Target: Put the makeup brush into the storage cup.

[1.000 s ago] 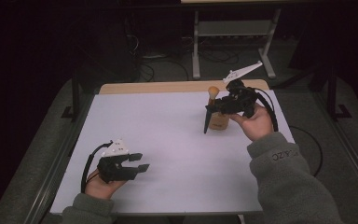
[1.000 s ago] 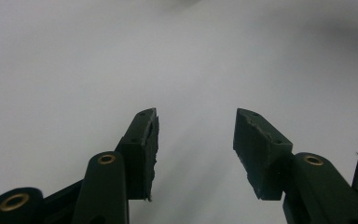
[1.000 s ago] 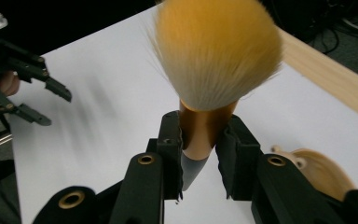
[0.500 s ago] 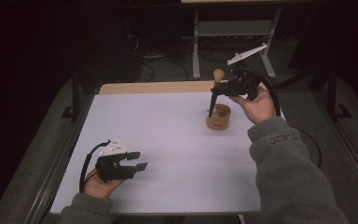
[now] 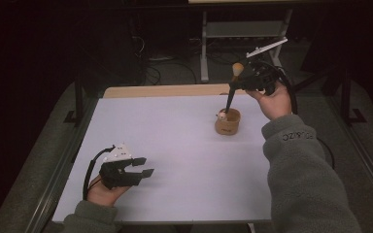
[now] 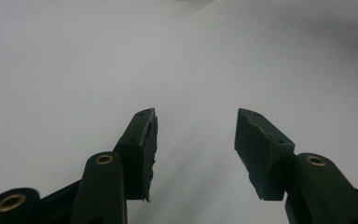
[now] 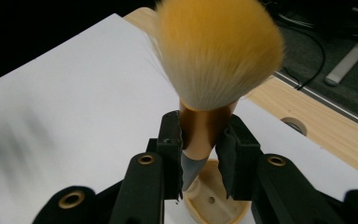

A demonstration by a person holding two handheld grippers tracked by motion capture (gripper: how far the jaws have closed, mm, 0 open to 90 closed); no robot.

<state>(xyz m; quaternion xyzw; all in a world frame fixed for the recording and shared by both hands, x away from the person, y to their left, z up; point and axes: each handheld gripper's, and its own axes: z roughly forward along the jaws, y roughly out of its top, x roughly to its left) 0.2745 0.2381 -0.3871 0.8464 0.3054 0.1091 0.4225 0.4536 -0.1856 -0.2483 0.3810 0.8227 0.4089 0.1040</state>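
Observation:
My right gripper is shut on a makeup brush, gripping its copper ferrule just below the orange-tipped bristles. The brush's dark handle slants down, and its lower end is at the mouth of a small tan cup. The cup sits just beneath the right gripper. A small pale thing shows at the cup's rim. At the table's near left, my left gripper rests low over the sheet. Its jaws stand open with nothing between them.
A white sheet covers the table, with a strip of bare wood along the far edge. Behind the table are a metal stand and cables on the dark floor. Metal rails run along both sides.
My right hand has lifted and moved toward the table's far right with the brush. The handle's lower end swung from beside the cup to its mouth. The left gripper stayed put.

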